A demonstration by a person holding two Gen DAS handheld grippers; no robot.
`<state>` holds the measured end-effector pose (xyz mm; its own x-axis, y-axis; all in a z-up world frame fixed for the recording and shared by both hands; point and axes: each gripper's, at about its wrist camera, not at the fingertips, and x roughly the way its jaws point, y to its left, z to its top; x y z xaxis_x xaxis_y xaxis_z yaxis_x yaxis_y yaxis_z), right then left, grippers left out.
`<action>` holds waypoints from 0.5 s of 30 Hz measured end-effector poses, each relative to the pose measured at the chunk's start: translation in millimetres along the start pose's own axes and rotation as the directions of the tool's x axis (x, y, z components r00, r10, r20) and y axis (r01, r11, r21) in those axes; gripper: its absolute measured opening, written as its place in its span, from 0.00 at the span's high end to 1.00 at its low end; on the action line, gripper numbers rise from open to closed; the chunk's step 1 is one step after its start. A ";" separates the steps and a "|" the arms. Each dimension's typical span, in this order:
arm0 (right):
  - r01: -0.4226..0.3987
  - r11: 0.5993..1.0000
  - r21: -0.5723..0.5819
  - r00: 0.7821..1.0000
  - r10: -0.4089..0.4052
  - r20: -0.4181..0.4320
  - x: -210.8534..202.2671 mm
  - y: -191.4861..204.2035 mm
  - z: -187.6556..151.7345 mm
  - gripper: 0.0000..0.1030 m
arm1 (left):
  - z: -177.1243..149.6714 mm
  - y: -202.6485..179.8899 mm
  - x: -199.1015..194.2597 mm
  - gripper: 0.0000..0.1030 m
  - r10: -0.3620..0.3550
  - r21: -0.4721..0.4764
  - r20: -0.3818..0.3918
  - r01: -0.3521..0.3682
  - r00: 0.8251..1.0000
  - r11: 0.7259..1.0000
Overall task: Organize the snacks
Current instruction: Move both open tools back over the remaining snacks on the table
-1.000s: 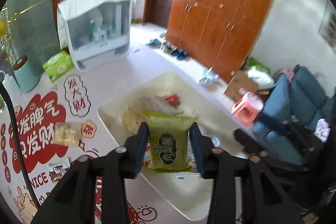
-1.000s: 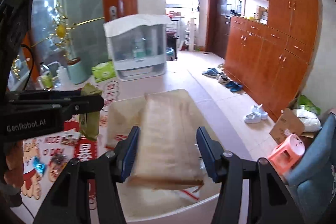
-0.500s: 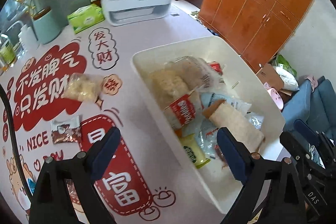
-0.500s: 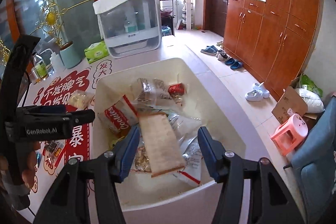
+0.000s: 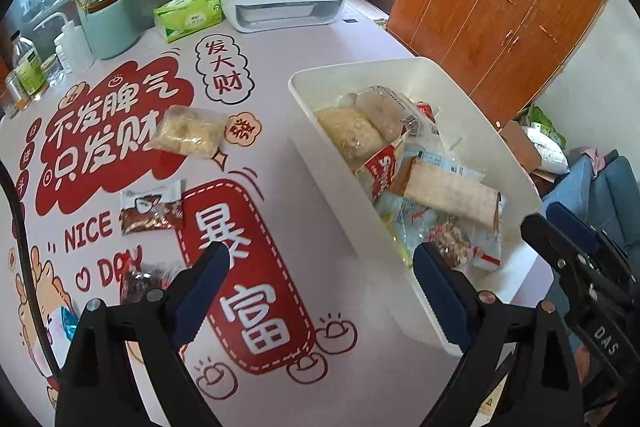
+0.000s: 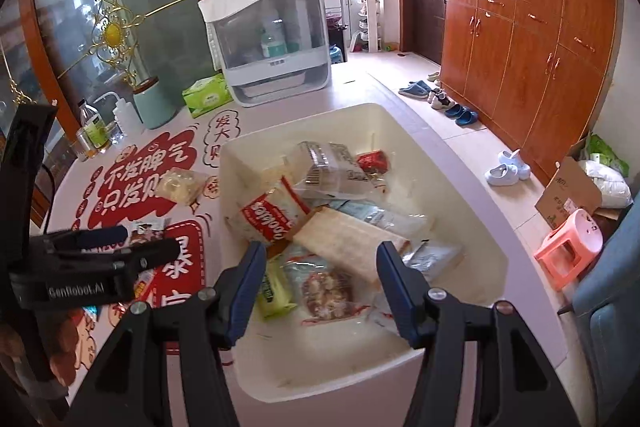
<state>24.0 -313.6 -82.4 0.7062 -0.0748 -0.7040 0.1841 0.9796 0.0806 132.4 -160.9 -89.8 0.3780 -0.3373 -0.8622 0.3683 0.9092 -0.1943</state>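
Where "Soudolas" shows, packet [image 6: 269,217], white bin [image 6: 472,227]

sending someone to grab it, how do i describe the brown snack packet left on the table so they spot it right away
Start at the white bin of snacks, then look to its left on the red-and-pink printed mat. The brown packet lies flat beside the words NICE DAY, nearer than the pale yellow bag. Its white top and dark brown lower half set it apart from that clear bag of yellow pieces.

White bin [image 5: 360,163] filled with mixed snack packets, tan wafer pack [image 5: 452,195] lying on top; two packets [image 5: 188,131] left flat on counter [image 5: 280,67].
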 end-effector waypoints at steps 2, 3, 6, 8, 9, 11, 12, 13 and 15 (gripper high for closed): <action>-0.010 1.000 0.003 1.000 0.010 -0.003 -0.6 4.5 0.2 0.43 | -7.0 5.6 -7.7 0.10 0.008 0.004 0.008 -0.008 1.000 1.000; -0.017 1.000 0.005 1.000 0.017 -0.003 -1.4 7.8 -0.1 0.43 | -10.4 9.1 -11.5 0.10 0.013 0.005 0.014 -0.013 1.000 1.000; -0.045 0.999 0.003 0.999 0.045 -0.002 -4.9 19.5 -0.6 0.43 | -21.7 23.7 -24.8 0.10 0.037 0.000 0.026 -0.037 0.999 0.999; -0.064 0.998 -0.003 0.998 0.064 0.002 -7.5 29.2 -0.7 0.43 | -29.4 37.2 -34.0 0.10 0.056 -0.010 0.030 -0.056 0.998 0.998; -0.073 0.997 -0.009 0.997 0.073 0.003 -8.4 34.8 -1.3 0.43 | -32.4 43.1 -37.9 0.10 0.067 -0.016 0.031 -0.067 0.997 0.998; -0.096 0.995 -0.023 0.995 0.096 0.001 -9.2 46.3 -1.5 0.43 | -40.3 61.0 -47.2 0.10 0.093 -0.036 0.036 -0.092 0.995 0.995; -0.110 0.993 -0.030 0.994 0.110 -0.002 -9.2 53.0 -1.7 0.43 | -43.1 69.0 -51.1 0.10 0.106 -0.047 0.037 -0.104 0.994 0.993; -0.126 0.991 -0.040 0.992 0.126 -0.006 -8.7 60.5 -1.8 0.43 | -45.8 77.6 -55.0 0.10 0.120 -0.061 0.038 -0.117 0.992 0.991; -0.153 0.986 -0.062 0.988 0.152 -0.012 -7.5 75.9 -2.4 0.43 | -52.2 96.6 -62.8 0.10 0.145 -0.092 0.038 -0.141 0.989 0.986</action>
<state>31.1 -238.2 -72.6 0.7181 0.0776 -0.6916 0.0311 0.9892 0.1432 99.9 -39.1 -78.8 0.4595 -0.2111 -0.8627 0.2320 0.9662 -0.1128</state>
